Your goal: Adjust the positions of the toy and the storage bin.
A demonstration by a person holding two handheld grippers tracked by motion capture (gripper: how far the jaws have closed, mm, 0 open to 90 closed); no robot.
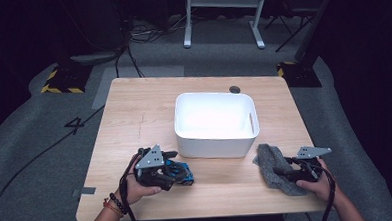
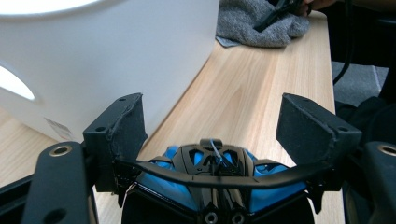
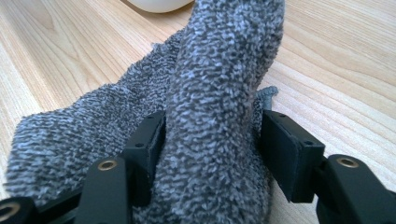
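While the room around stays dark, the big wooden surface (image 1: pixel 134 108) sits in the light, and it is the biggest thing to see. On it, near the middle and a bit to the far side, stands a white tub (image 1: pixel 216 139) with tall walls and a handle hole in its side. From the left gripper view, the tub's wall rises close by on the left.

Next in size is the grey cloth (image 1: pixel 271 164). It lies on the surface just beside the tub's right front corner. It looks soft and fuzzy. Part of it stands up in a thick fold, and the rest lies flat on the wood.

The right gripper (image 1: pixel 292 167) is at the cloth, held in the person's right hand (image 1: pixel 315 183). Its fingers (image 3: pixel 148 140) are closed on the raised fold of the cloth, one on each side, and the fold fills the gap between them.

The left gripper (image 1: pixel 174 164) is in the person's left hand (image 1: pixel 135 188), in front of the tub's left corner. A small blue and black toy car (image 1: pixel 179 172) sits in it. The fingers (image 2: pixel 123 126) stand wide apart past the car, with bare wood between their tips. I cannot tell if they press on the car's sides lower down.
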